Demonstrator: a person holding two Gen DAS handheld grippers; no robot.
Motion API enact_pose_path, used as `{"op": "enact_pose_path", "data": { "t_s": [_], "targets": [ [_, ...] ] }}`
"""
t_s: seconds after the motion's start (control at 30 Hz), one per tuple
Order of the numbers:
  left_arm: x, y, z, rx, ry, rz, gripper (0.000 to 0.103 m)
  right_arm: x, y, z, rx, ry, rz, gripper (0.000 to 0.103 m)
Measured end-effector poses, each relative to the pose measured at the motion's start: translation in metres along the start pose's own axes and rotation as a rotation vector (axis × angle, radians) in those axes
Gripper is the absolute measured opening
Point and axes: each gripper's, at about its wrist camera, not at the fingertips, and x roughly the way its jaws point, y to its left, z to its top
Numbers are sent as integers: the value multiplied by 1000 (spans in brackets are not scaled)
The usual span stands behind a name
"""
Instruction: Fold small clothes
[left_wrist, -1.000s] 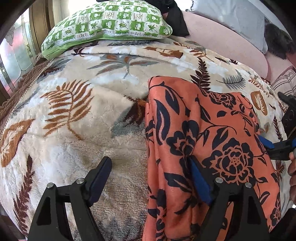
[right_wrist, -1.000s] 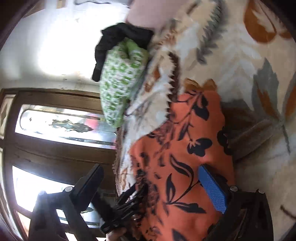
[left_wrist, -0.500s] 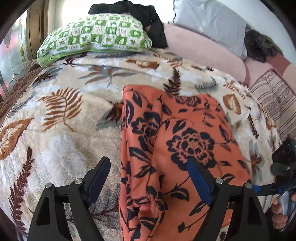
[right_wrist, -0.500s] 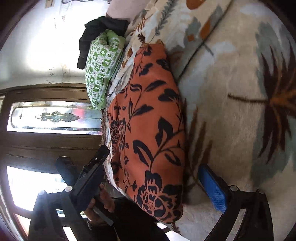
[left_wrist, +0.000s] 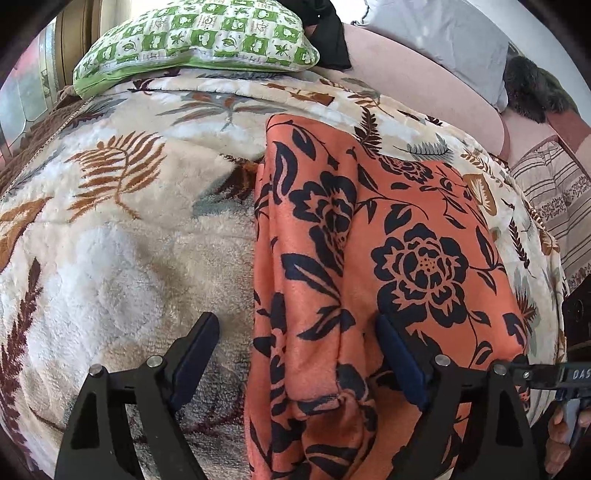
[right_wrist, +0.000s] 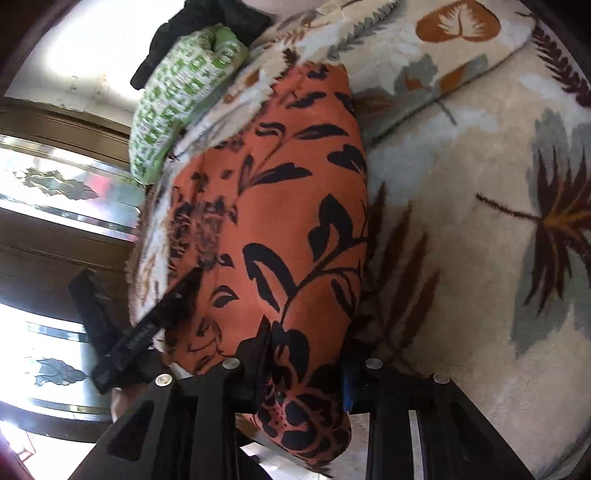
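Covered by a plush cream blanket (left_wrist: 122, 266) printed with brown ferns and grey leaves; soft, deep pile, rumpled in places. Spread flat on it, right of the middle, an orange cloth (left_wrist: 369, 258) with black flowers and leaves, left edge bunched into lengthwise folds. At the far end, resting on the blanket's edge, a green-and-white checked pillow (left_wrist: 199, 40), with a black garment (left_wrist: 332, 40) just beside it. Farther right, a pink bolster (left_wrist: 424, 96) and a striped cushion (left_wrist: 554, 192).
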Motion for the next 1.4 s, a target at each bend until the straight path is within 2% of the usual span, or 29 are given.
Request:
{"op": "enact_pose_path", "data": {
  "t_s": [0.03, 0.1, 0.13, 0.27, 0.33, 0.4, 0.43, 0.53, 0.6, 0.63, 0.7, 0.73, 0.8, 0.93, 1.0, 1.03, 1.07, 1.1, 1.17, 1.2, 1.27, 1.3, 1.37, 1.4],
  "targets": [
    [-1, 1, 0, -3, 0, -3, 88, -6, -6, 1, 31, -10, 54, 35],
    [0, 2, 0, -6, 0, -9, 88, -21, -8, -2, 29, -14, 108, 57],
    [0, 2, 0, -4, -1, -6, 88, -32, -6, -1, 17, -33, 129, 73],
    [-1, 2, -1, -7, 1, -7, 89, -62, -9, 21, 33, -145, 189, 89],
    [0, 3, 0, -7, 1, -8, 89, -49, -18, 41, 70, -116, 175, 89],
    [0, 5, 0, -7, 2, -9, 89, -16, -23, 55, 100, -8, 167, 85],
    [0, 6, 0, -8, 2, -10, 89, -7, -17, 55, 73, 26, 119, 49],
    [-1, 6, -1, -10, -1, -17, 89, -22, 24, 43, -130, -55, -61, 41],
    [1, 3, -1, 2, 0, -8, 90, -17, 23, 42, -169, -47, -138, 40],
    [1, 3, -1, 6, -3, -4, 90, -12, 13, 45, -144, -27, -139, 45],
    [0, 5, -1, -5, 0, -17, 90, -22, 5, 51, -81, -44, -56, 56],
    [0, 5, -1, -5, -1, -20, 90, -31, 4, 51, -69, -61, -34, 67],
    [0, 3, -2, 1, -5, -14, 90, -52, -1, 56, -42, -114, 21, 75],
    [1, 3, -1, -4, -1, -16, 91, -69, -13, 90, 31, -186, 63, 83],
    [1, 5, -1, -2, -1, -20, 91, -53, -11, 111, 46, -156, 74, 83],
    [1, 5, -1, -2, -1, -20, 91, -42, -13, 119, 48, -112, 89, 82],
    [1, 5, -1, -1, -1, -21, 91, -30, -8, 123, 18, -78, 65, 57],
    [1, 6, -1, 1, -1, -20, 91, -24, 3, 122, -47, -69, -26, 48],
    [2, 5, 0, 0, -3, -18, 91, -28, 30, 115, -158, -110, -178, 42],
    [2, 5, 0, 1, -3, -14, 91, -30, 43, 111, -227, -137, -254, 41],
    [2, 4, 0, 4, -4, -9, 91, -24, 43, 110, -256, -144, -315, 43],
    [2, 5, 0, 3, -5, -13, 91, -23, 39, 110, -244, -157, -305, 47],
    [2, 5, 0, 1, -6, -17, 91, -36, 27, 107, -182, -175, -276, 69],
    [2, 5, -1, 2, -7, -16, 91, -46, 21, 105, -148, -169, -240, 70]
  ]
}}
